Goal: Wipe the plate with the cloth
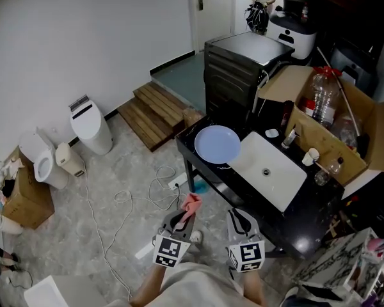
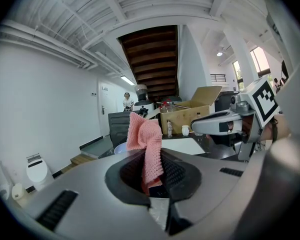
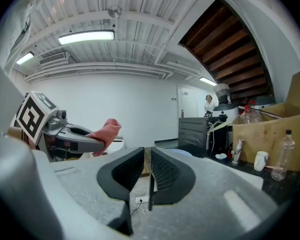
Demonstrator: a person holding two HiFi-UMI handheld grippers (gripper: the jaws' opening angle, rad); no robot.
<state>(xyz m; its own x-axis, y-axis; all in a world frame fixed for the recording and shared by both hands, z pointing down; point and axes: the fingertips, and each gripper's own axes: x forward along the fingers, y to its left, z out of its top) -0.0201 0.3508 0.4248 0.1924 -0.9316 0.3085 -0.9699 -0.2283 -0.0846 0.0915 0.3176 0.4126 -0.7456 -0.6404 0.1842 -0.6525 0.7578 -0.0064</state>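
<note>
The person is standing back from the black worktop (image 1: 310, 217), holding both tools low and close to the body, on the near side of it.

The left tool (image 1: 182, 220) is clamping a pink cloth (image 1: 191, 203). In the left gripper view the cloth (image 2: 146, 140) is pinched by its lower end deep between the jaws, and the loose upper part is standing up and folding over beyond the tips. That free flap is probably what is meant to meet the plate.

The right tool (image 1: 239, 222) is carrying nothing. In the right gripper view its jaws are sitting almost together with only a thin slit between them, and nothing is in the gap. It is waiting just to the right of the left tool, likely kept free to steady the plate.

The pale blue plate (image 1: 217, 144) is lying flat at the far left end of the worktop, just left of the white sink (image 1: 283, 179) and well apart from the cloth. A cardboard box (image 1: 307, 132) with bottles is standing at the far right.

Wiping is not yet under way; the cloth has to be carried forward and down onto the plate.
</note>
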